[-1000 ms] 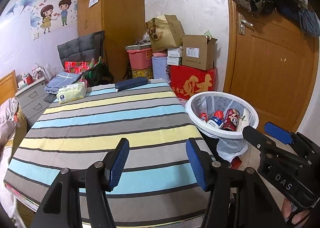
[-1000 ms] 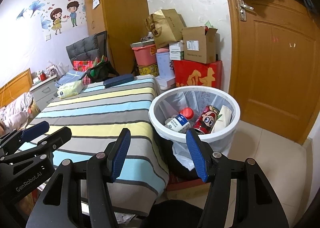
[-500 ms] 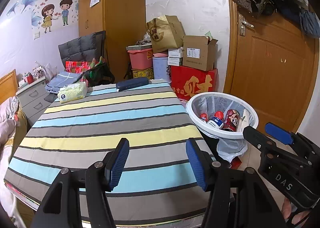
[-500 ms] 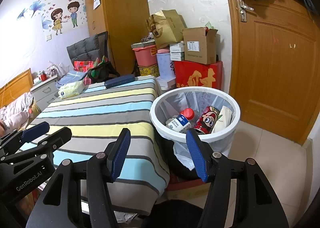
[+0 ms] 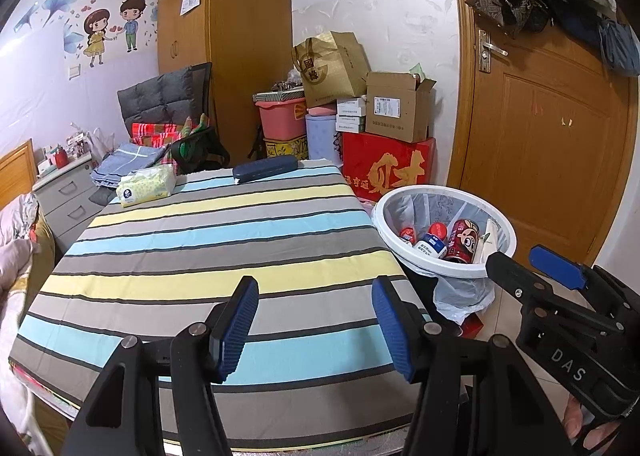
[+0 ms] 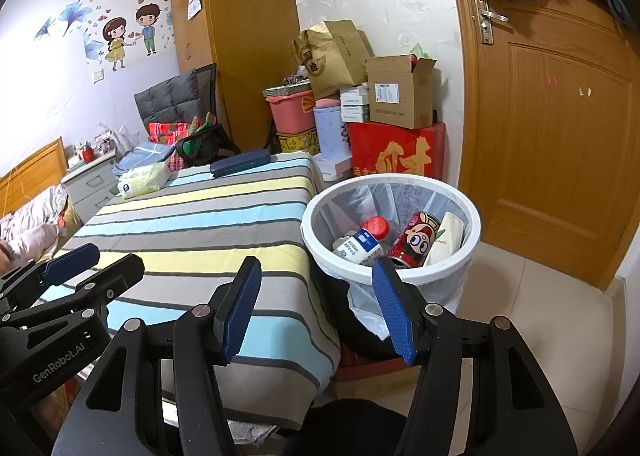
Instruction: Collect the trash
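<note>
A white trash bin (image 6: 320,252) with a plastic liner stands on the floor right of the striped table (image 5: 180,256); it also shows in the left wrist view (image 5: 384,232). Inside lie a red can (image 6: 414,240), a white bottle with a red cap (image 6: 360,244) and a white carton (image 6: 444,242). My left gripper (image 5: 314,326) is open and empty above the table's near edge. My right gripper (image 6: 316,308) is open and empty, near the bin's front rim.
A tissue pack (image 5: 146,186) and a dark blue case (image 5: 266,168) lie at the table's far end. Boxes and a red gift box (image 5: 388,168) are stacked behind the bin. A wooden door (image 5: 552,136) is at right. A bed (image 5: 16,224) lies left.
Both grippers have stayed open and empty; both views have shifted only slightly.
</note>
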`<control>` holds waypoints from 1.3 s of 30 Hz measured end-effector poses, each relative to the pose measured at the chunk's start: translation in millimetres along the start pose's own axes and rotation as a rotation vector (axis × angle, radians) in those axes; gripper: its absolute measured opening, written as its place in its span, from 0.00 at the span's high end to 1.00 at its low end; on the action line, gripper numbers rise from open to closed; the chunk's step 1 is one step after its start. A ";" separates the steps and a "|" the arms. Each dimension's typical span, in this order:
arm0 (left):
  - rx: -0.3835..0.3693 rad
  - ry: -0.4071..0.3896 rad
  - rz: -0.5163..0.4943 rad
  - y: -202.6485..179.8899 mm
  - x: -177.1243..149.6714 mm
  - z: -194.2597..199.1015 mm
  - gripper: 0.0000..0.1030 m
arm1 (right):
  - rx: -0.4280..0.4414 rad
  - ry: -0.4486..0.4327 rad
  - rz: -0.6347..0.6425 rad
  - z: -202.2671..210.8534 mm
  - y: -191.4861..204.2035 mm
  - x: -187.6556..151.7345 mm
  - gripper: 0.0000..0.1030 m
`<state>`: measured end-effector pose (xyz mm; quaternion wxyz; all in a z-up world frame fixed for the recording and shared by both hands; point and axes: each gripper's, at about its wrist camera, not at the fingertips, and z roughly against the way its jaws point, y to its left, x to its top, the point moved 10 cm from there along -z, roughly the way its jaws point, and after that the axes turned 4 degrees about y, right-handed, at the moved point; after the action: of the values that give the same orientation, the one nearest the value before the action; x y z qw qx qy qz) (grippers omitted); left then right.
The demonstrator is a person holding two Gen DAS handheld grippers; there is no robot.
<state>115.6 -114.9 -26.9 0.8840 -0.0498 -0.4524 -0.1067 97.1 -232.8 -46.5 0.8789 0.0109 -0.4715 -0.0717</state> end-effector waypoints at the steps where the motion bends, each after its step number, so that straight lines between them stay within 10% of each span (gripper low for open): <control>1: 0.000 -0.001 0.001 0.5 0.2 0.4 0.43 | 0.000 -0.001 0.000 0.2 0.2 -0.2 0.42; 39: 0.018 -0.002 0.011 6.9 -4.1 3.3 0.43 | 0.000 0.001 0.003 3.6 5.5 -2.3 0.42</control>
<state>112.2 -107.0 -28.3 0.8845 -0.0446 -0.4541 -0.0975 93.5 -226.9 -45.9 0.8793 0.0103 -0.4709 -0.0702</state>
